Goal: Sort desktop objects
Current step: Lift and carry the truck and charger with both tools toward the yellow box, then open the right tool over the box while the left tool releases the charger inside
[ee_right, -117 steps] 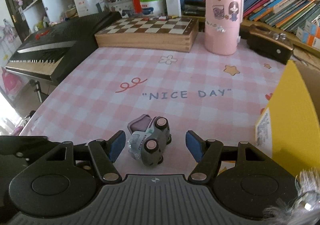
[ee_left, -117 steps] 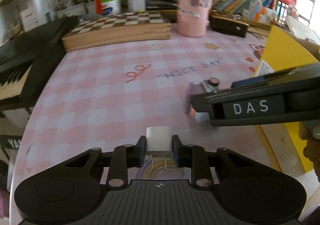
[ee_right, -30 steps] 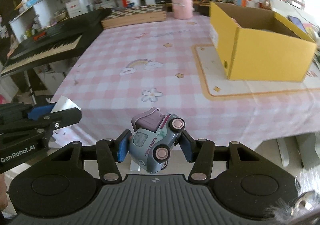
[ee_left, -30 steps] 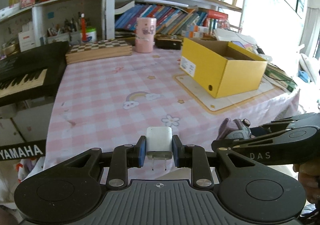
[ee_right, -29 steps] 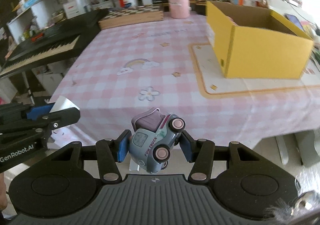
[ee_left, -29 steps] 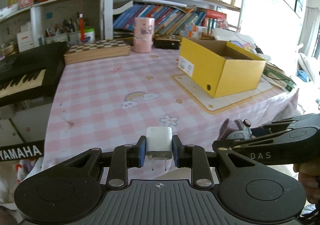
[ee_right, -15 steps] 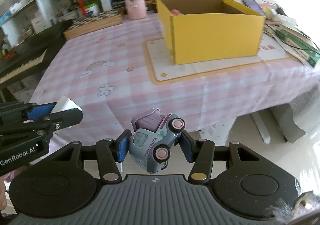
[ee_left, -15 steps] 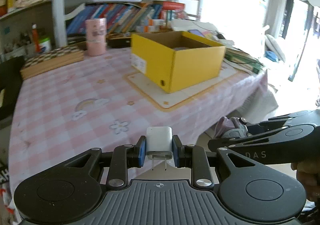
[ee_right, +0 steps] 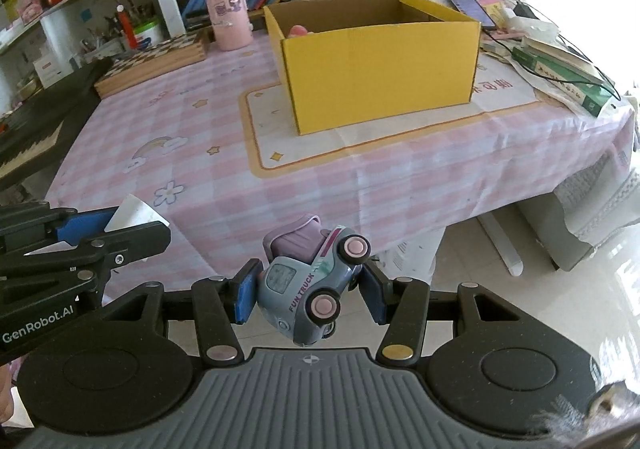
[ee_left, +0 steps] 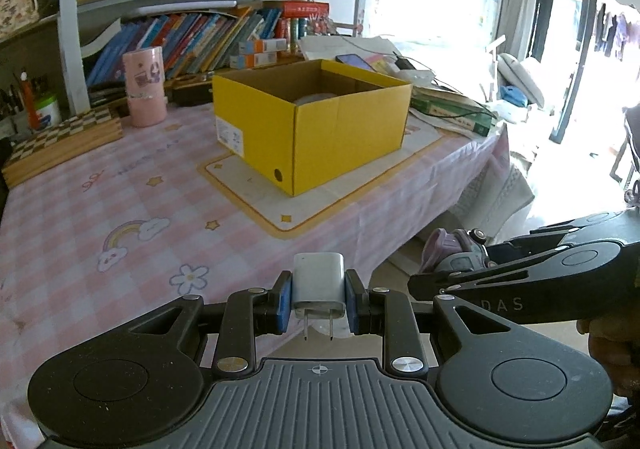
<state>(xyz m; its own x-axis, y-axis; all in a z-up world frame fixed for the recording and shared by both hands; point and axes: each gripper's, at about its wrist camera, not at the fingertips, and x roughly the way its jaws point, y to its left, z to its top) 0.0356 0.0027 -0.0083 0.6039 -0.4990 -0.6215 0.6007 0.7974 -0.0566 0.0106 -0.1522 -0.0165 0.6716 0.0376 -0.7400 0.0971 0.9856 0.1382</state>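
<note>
- Through the left wrist camera, I see my left gripper [ee_left: 319, 307] closed tight on a white charger [ee_left: 319, 283], its two prongs pointing back toward the camera. The blue pads press both of its sides.
- Beyond the charger lies the pink checked tablecloth [ee_left: 120, 209], and I am holding the charger out past the near edge of the table.
- Further off, a yellow box [ee_left: 316, 125] stands open on a pale mat [ee_left: 280, 205] with an orange border. Something pale lies inside the box, but I cannot tell what.
- To the right in this view, my right gripper [ee_left: 460, 261] comes in from the side with a toy car [ee_left: 452, 253] between its fingers.
- Behind the box I see a pink cup [ee_left: 144, 87], a chessboard [ee_left: 60, 145] and a shelf of books [ee_left: 208, 37].
- Through the right wrist camera, my right gripper [ee_right: 308, 291] stands partly open but clamped on the toy car [ee_right: 308, 285], a grey-blue one with pink wheels and a purple back, tilted nose down. It hangs over the floor, off the table's near edge.
- At the left edge, my left gripper [ee_right: 120, 227] shows side on with the white charger [ee_right: 136, 211] in its tips.
- Ahead, the yellow box [ee_right: 380, 65] sits on the mat [ee_right: 320, 145], well apart from both grippers; something pink shows in its far corner.
- A phone [ee_right: 468, 7] and green books [ee_right: 560, 77] lie to the right of the box.
</note>
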